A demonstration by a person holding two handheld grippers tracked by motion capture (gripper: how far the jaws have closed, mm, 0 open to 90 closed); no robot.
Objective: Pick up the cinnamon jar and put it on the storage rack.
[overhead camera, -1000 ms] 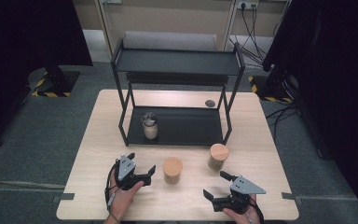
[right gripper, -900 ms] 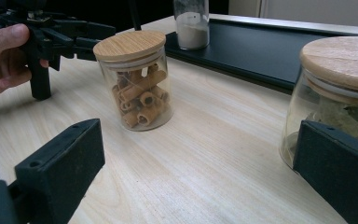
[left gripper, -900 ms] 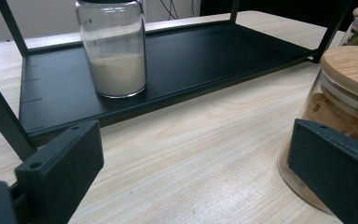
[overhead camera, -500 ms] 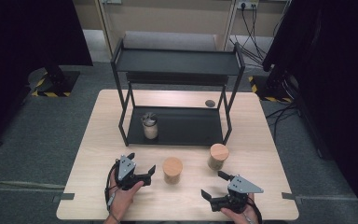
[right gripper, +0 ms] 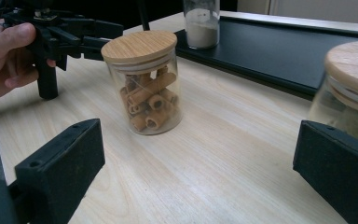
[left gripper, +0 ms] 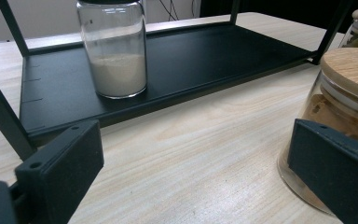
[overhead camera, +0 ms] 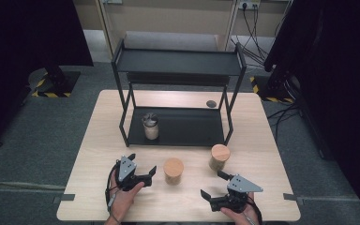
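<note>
Since the frame one second earlier, the right gripper (overhead camera: 212,184) has shifted slightly toward the near edge of the surface (overhead camera: 89,154); the left gripper (overhead camera: 142,167) and all jars are unchanged in position.

Left gripper: jaws apart, holding nothing. It rests low over the surface, just to the left of the jar of rolled sticks (overhead camera: 173,170). In the left gripper view, that jar (left gripper: 340,116) sits against the right-hand jaw, partly hidden behind it; contact cannot be confirmed.

Right gripper: jaws apart, holding nothing. It is positioned near the front edge of the surface, to the right of and nearer than the jar of rolled sticks. In the right gripper view, the jar (right gripper: 147,84) stands upright between the two jaws but farther off, with its wooden lid (right gripper: 140,45) seated.

Second lidded jar (overhead camera: 219,157): upright on the surface, to the right of the first jar and well apart from it, just in front of the right front leg of the black rack (overhead camera: 178,63).

Jar of white powder (overhead camera: 150,126): upright on the lower shelf (overhead camera: 192,126) of the rack, toward its left end.
</note>
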